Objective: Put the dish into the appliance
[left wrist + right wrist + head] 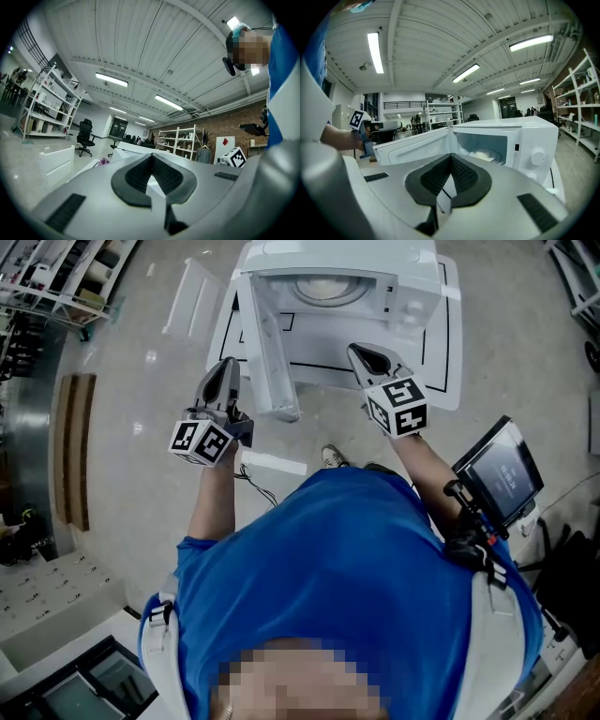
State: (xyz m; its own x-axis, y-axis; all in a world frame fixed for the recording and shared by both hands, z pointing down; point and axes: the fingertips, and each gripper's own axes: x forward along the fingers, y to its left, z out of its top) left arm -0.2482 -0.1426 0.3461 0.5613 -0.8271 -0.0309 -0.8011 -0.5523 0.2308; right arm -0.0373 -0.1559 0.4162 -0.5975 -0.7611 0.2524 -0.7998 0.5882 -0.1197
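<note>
Microwave (534,136) mouth is dead ahead of right gripper (450,161): open, straight path in. Dish (483,154) takes up the cavity floor. Open door (410,146) juts out just left, walling it off from left gripper (228,367). Knob panel (529,150) bounds the mouth's right side.
</note>
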